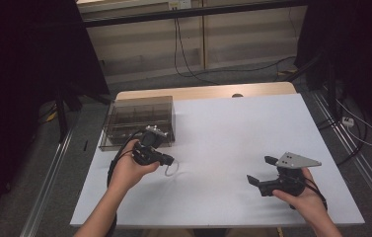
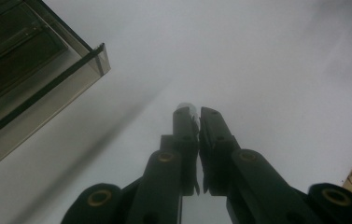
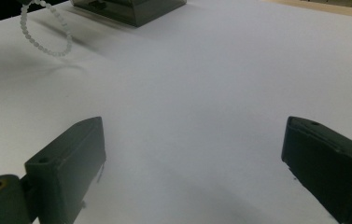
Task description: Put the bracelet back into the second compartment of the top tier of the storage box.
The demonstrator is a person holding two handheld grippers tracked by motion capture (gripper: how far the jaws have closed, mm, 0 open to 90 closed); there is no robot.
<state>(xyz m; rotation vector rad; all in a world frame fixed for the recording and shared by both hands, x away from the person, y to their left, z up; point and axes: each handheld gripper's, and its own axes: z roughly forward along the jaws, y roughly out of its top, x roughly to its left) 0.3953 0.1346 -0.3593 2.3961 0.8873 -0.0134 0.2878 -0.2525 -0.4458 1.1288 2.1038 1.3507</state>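
A white bead bracelet (image 1: 172, 171) dangles just above the white table (image 1: 223, 138) from my left gripper (image 1: 170, 160), which is shut on it. In the left gripper view the jaws (image 2: 198, 114) pinch a white bead (image 2: 186, 110) at their tips. In the right gripper view the bracelet (image 3: 43, 33) hangs as a loop at the upper left, its shadow on the table below. My right gripper (image 1: 261, 169) is held over the table's right front, open, with nothing between its jaws (image 3: 192, 135).
A smoky clear box with compartments (image 1: 139, 118) stands at the table's back left, just behind my left hand; its corner (image 2: 100, 58) is near the left gripper. A wooden table edge (image 1: 208, 91) runs along the back. Cables lie on the floor beyond.
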